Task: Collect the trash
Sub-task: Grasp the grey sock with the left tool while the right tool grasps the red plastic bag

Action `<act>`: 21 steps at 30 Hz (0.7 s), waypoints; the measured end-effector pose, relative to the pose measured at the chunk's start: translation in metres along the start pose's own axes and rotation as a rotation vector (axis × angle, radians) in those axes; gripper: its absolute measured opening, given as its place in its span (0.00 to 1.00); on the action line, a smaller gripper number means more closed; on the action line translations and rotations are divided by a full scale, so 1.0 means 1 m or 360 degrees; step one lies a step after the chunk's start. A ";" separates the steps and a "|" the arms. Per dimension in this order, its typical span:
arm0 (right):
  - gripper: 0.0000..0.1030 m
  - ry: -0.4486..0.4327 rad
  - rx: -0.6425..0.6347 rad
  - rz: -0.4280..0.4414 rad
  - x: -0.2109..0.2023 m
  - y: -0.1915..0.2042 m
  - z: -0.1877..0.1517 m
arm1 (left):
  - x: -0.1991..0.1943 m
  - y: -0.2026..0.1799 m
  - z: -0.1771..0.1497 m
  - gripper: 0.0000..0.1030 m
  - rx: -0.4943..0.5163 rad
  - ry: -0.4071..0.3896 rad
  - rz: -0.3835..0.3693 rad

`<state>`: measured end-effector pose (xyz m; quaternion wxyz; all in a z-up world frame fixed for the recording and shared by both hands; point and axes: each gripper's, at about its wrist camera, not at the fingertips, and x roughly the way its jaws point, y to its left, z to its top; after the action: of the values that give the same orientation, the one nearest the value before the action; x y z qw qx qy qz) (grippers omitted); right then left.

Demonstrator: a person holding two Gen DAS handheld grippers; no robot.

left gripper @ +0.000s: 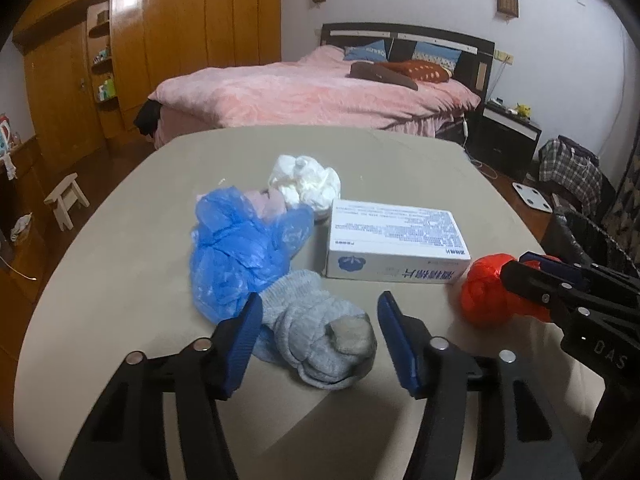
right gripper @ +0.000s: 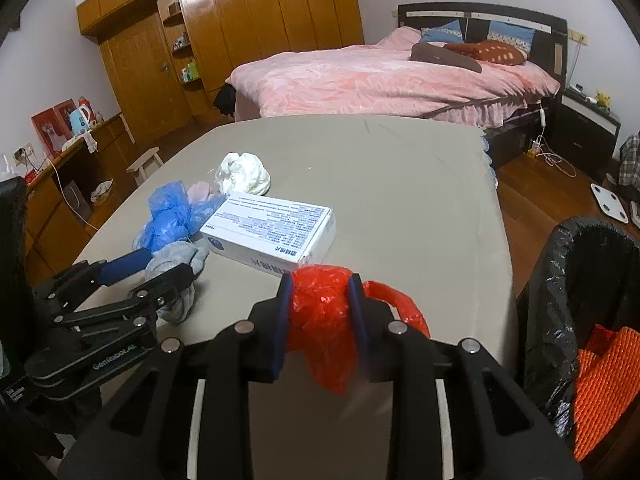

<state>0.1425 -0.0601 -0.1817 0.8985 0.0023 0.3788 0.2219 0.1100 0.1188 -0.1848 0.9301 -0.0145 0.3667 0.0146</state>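
My right gripper (right gripper: 318, 284) is shut on a crumpled red plastic bag (right gripper: 320, 312), held just above the table's near right part; the bag also shows in the left wrist view (left gripper: 486, 292). My left gripper (left gripper: 318, 312) is open, its jaws on either side of a grey sock (left gripper: 320, 340) lying on the table; the sock also shows in the right wrist view (right gripper: 178, 264). Beyond lie a blue plastic bag (left gripper: 240, 252), a white crumpled paper wad (left gripper: 306, 180), and a white box with blue print (left gripper: 396, 240).
The beige table (right gripper: 400, 184) fills the foreground. A bin lined with a black bag (right gripper: 560, 300) stands at the table's right, holding an orange mesh item (right gripper: 604, 384). A pink bed (right gripper: 380, 76), wooden wardrobe (right gripper: 248, 28) and small stool (right gripper: 146, 164) lie beyond.
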 end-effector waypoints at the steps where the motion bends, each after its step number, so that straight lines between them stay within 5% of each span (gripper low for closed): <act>1: 0.31 0.0007 0.0002 0.0001 0.000 0.001 -0.001 | 0.002 0.000 0.000 0.50 0.0003 0.0016 -0.0002; 7: 0.39 0.0064 0.0002 -0.0014 0.008 0.001 -0.004 | 0.003 0.002 -0.002 0.41 0.0003 0.0028 -0.0025; 21: 0.30 -0.0076 -0.0006 0.0009 -0.019 -0.003 0.011 | -0.032 0.003 0.003 0.40 -0.0039 -0.0253 -0.0088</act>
<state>0.1398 -0.0688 -0.1612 0.9066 0.0070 0.3569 0.2250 0.0882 0.1211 -0.1610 0.9561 -0.0348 0.2910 -0.0054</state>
